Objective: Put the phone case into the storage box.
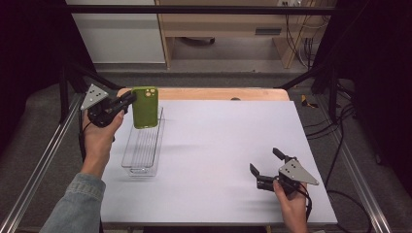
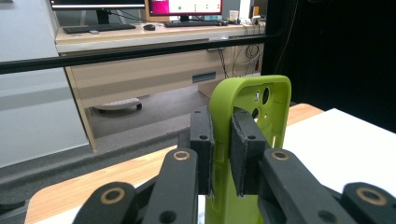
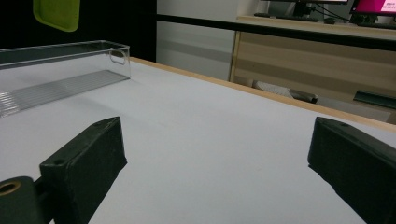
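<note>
The green phone case hung upright above the far end of the clear plastic tray, pinched along one long edge by the left gripper. It was judged light and somewhat flexible, probably a rubbery shell that would bend if squeezed across its open face, so the side wall was the sensible place to hold it; that was where the pads sat in the left gripper view, one jaw outside the wall and one inside, closed narrowly on the rim of the case. The matte surface looked grippy rather than slippery, and nothing about it seemed fragile.

The white table was the largest thing in view, with the long, ribbed-bottomed tray lying on its left side. The case itself was olive-lime in colour, with rounded corners and camera cut-outs near its top. The right gripper rested low on the table's near right, well apart from the tray, its jaws spread wide with nothing between them.
</note>
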The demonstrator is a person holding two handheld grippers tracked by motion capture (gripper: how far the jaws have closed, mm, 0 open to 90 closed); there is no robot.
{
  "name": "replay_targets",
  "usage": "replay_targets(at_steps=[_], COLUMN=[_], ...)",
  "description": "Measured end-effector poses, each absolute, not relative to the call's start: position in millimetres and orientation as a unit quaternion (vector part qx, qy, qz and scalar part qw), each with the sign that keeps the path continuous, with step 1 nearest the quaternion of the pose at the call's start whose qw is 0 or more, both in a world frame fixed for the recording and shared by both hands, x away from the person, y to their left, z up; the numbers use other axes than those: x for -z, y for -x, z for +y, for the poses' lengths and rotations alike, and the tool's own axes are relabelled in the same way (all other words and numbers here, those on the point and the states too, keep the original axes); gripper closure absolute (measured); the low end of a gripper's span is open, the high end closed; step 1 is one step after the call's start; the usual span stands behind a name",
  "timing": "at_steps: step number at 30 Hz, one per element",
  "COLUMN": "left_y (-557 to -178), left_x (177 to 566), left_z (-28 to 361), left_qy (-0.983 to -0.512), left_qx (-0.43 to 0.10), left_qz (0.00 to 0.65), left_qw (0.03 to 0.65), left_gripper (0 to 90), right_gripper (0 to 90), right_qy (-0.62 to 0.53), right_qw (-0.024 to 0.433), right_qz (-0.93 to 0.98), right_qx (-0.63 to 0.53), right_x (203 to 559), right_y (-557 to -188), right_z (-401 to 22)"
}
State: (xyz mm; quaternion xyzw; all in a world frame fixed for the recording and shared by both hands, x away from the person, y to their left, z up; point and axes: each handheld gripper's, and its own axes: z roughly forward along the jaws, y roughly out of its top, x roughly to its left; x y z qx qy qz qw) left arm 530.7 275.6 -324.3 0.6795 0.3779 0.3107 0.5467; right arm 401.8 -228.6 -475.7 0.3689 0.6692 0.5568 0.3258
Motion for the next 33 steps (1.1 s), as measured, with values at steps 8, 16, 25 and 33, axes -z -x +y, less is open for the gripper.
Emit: replay_targets(at_steps=[8,16,25,33], left_y=[-535,-530,-529,-531], left_x=[325,324,328,335], left_z=[276,290,297,293], left_qy=[-0.681,-0.671,-0.670,-0.673], left_qx=[-0.316,-0.326,-0.328,-0.332], left_qz=[0.377,0.381,0.386,0.391], left_qw=[0.542,0.546,0.543,0.532], left_gripper=[80.0,80.0,80.0,80.1], right_gripper=[4.5,4.3,4.8,4.7], right_qy=[-0.370,-0.365,-0.361,-0.360], right_qw=[0.325,0.325,0.326,0.324], right_qz=[0.668,0.669,0.677,0.679], right_qx=[-0.558,-0.559,-0.552,-0.552], right_x=[476,474,476,476], right_y=[-401,-400,-401,-402], right_z=[-230,-230,-227,-226])
